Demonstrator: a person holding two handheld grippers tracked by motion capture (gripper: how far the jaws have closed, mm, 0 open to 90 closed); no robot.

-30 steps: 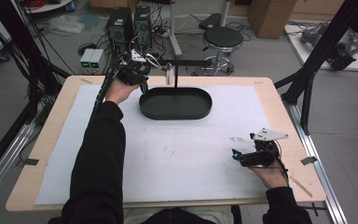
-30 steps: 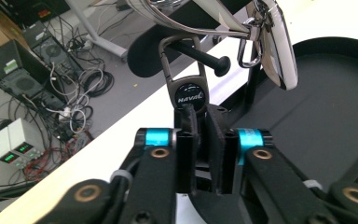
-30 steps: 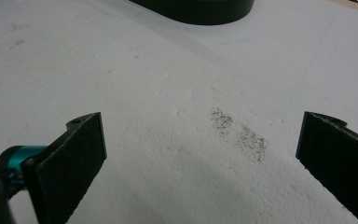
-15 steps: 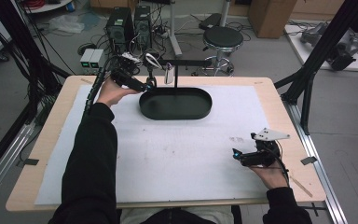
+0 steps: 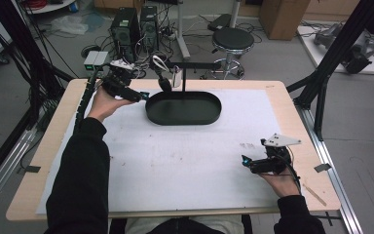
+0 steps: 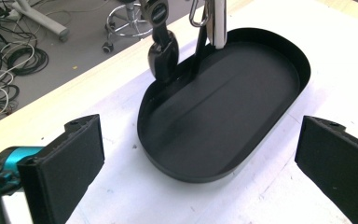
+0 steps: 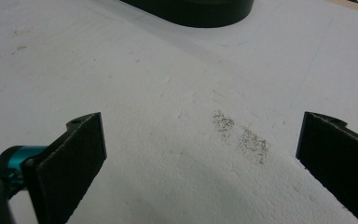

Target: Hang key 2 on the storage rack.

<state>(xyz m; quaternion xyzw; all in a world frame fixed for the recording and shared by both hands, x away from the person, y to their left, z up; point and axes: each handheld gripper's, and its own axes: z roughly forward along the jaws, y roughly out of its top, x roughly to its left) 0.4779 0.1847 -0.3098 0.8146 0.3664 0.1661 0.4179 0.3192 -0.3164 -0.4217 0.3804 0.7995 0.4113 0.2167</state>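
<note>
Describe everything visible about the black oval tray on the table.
The black oval tray is a shallow dish with a flat floor, a low upright wall and rounded ends; it looks like matte metal or plastic. It lies flat on the white foam sheet at the far middle of the table. A slim chrome post rises from inside its far edge, carrying a crossbar from which a dark key fob hangs down to the rim. Its floor holds nothing else. The open left gripper faces it without touching.
</note>
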